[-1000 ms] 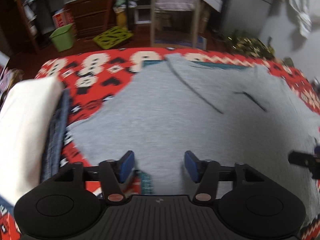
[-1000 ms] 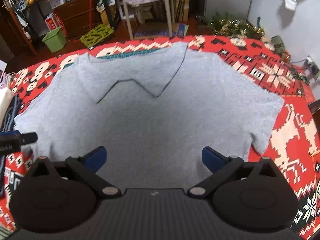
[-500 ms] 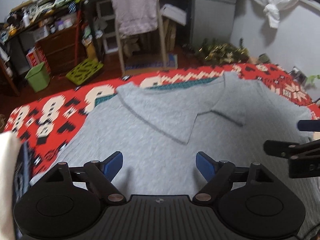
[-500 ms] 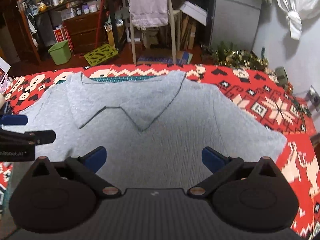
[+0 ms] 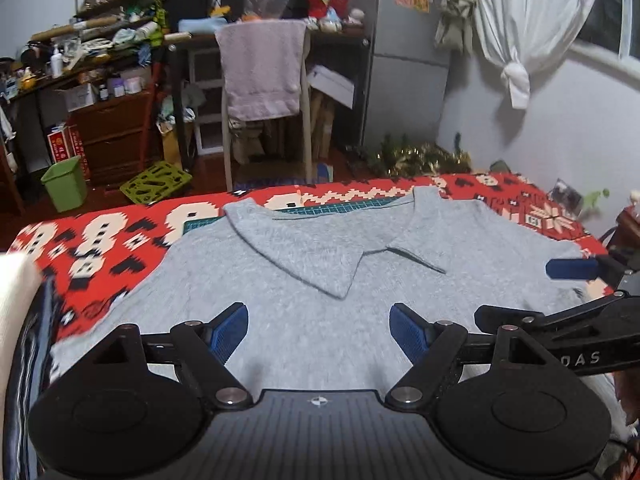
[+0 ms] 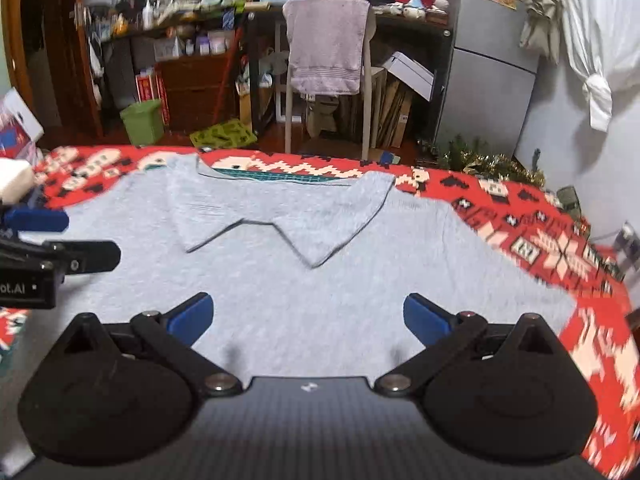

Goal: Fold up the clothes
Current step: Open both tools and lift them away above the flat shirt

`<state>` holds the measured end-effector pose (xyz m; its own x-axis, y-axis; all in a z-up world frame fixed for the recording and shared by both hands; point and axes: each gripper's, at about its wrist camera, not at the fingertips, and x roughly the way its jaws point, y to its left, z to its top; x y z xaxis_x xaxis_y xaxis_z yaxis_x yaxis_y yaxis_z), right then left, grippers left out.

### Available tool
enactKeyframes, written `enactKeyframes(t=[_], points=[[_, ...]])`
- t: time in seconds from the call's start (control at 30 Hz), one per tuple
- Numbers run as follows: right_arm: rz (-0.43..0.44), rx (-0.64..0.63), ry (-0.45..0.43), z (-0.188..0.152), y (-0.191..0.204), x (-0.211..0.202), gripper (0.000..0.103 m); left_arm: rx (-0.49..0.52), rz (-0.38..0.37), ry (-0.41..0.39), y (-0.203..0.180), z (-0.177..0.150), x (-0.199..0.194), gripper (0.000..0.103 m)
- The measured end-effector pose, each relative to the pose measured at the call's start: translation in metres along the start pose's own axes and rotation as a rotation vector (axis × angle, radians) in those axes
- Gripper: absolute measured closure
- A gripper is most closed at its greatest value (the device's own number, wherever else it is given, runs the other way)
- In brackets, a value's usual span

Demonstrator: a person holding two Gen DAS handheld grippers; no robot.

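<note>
Now both my grippers, left (image 5: pixel 319 326) and right (image 6: pixel 308 314), hover wide open, empty, above the shirt (image 5: pixel 304 304) lying crosswise, collar far.

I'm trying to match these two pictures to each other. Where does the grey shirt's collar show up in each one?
Left wrist view: the collar lies just above the centre, beyond the open left gripper.
Right wrist view: the collar lies centre-left, beyond the open right gripper.
Shared landmark: the chair draped with a pink towel, behind the red patterned blanket.
</note>
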<state>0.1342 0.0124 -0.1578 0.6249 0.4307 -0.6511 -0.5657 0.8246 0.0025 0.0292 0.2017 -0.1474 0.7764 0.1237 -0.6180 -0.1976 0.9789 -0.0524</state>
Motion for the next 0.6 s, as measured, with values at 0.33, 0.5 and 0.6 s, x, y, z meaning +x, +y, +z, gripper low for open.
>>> enactKeyframes(t=[0.33, 0.5, 0.6], points=[[0.071, 0.098, -0.027, -0.028, 0.001, -0.086, 0.001, -0.035, 0.044, 0.037, 0.001, -0.028, -0.085, 0.024], [0.065, 0.09, -0.045, -0.044, -0.005, -0.12, 0.001, -0.049, 0.058, 0.035, -0.009, -0.043, -0.102, 0.024], [0.064, 0.077, -0.076, -0.049, -0.009, -0.148, 0.0, -0.067, 0.043, 0.044, -0.018, -0.048, -0.116, 0.024]])
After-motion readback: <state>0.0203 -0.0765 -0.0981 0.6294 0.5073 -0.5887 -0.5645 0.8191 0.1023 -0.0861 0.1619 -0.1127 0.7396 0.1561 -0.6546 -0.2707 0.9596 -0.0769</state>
